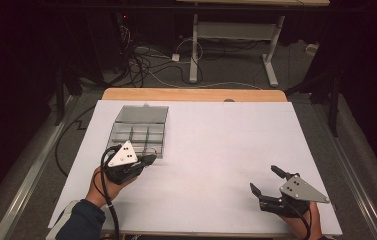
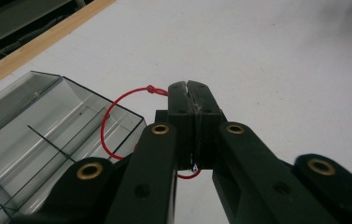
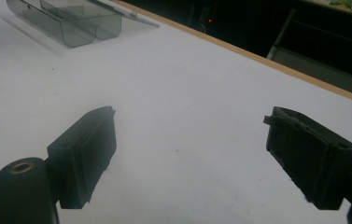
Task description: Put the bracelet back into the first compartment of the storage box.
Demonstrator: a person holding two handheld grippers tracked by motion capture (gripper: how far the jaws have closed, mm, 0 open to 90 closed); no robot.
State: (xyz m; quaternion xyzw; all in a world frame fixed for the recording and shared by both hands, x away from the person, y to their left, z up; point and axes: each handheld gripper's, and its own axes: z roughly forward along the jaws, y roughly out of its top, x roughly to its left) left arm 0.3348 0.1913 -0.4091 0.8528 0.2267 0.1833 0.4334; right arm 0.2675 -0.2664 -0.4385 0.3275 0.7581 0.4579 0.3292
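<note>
Left gripper view: left gripper point(image 2: 191, 88) clamped on red string loop point(image 2: 109, 114) beside clear compartment box point(image 2: 33, 126); right gripper point(image 3: 190, 154) jaws apart.

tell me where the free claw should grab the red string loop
Judging by its pose, take the red string on the arc that bows out beside the shut left claw, over the clear box. That side hangs free; the rest is pinched between the pads. The open right claw should come in from the box side.
</note>
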